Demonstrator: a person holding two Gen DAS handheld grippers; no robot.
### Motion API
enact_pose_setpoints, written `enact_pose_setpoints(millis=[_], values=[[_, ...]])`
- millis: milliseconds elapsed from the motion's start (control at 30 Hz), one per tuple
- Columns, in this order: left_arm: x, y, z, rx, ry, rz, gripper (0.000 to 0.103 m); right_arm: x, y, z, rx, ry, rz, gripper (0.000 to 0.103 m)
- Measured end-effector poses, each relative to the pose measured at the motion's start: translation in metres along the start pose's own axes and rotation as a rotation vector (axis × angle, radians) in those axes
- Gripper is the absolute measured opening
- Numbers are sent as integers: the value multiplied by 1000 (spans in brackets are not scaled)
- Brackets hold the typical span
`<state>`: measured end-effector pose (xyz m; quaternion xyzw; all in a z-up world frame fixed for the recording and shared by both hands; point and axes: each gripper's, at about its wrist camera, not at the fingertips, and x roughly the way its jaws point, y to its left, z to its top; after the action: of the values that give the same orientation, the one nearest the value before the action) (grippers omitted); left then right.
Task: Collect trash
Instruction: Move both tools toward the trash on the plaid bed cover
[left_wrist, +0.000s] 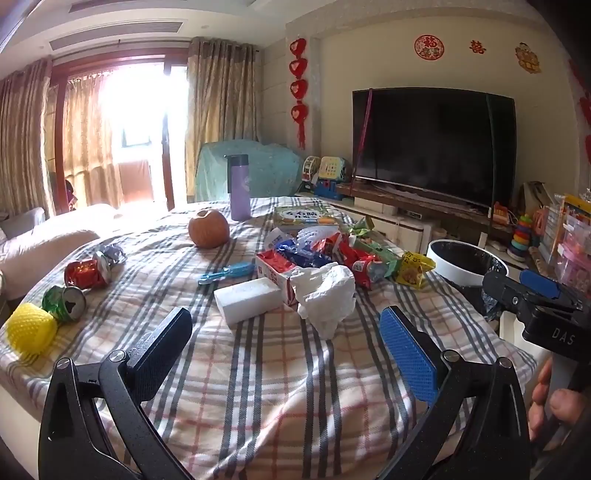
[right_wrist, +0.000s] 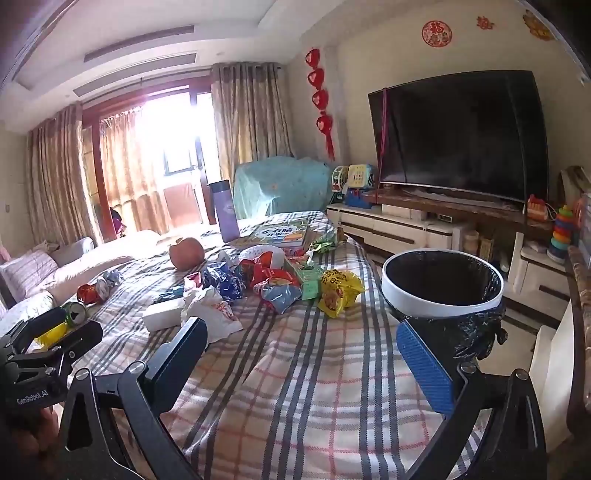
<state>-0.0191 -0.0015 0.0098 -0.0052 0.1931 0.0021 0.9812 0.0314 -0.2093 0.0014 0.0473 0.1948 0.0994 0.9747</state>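
On the desk: crumpled white tissue and bright snack wrappers lie on plaid cloth.
Bin: white-rimmed, black-lined trash bin, beside desk's right edge.
Left claw: wide open, empty.
Right claw: wide open, empty.

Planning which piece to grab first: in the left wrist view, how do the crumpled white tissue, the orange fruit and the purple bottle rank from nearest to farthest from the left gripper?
1. Crumpled white tissue: just ahead of the open left gripper, slightly right.
2. Orange fruit: mid-table, ahead and left.
3. Purple bottle: upright at the far edge.
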Motion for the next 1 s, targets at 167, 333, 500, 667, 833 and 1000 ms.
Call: enact_pose_setpoints(millis=[167, 333, 500, 667, 833, 1000], values=[[0, 1, -1, -5, 3, 3, 103, 0, 1, 0, -1, 3, 4, 103], [1, 1, -2, -5, 5, 0, 103, 2, 1, -2, 5, 11, 11, 103], [1, 1, -2, -5, 6, 1, 103, 3, 2, -3, 5, 11, 13, 103], [3, 1, -4, -8, 11, -6, 103, 4, 1, -3, 10, 17, 15, 103], [2, 1, -4, -7, 10, -6, 103, 5, 2, -5, 10, 17, 16, 103], [3, 1, -4, -6, 13, -10, 103, 5, 2, -6, 9, 19, 19, 103]])
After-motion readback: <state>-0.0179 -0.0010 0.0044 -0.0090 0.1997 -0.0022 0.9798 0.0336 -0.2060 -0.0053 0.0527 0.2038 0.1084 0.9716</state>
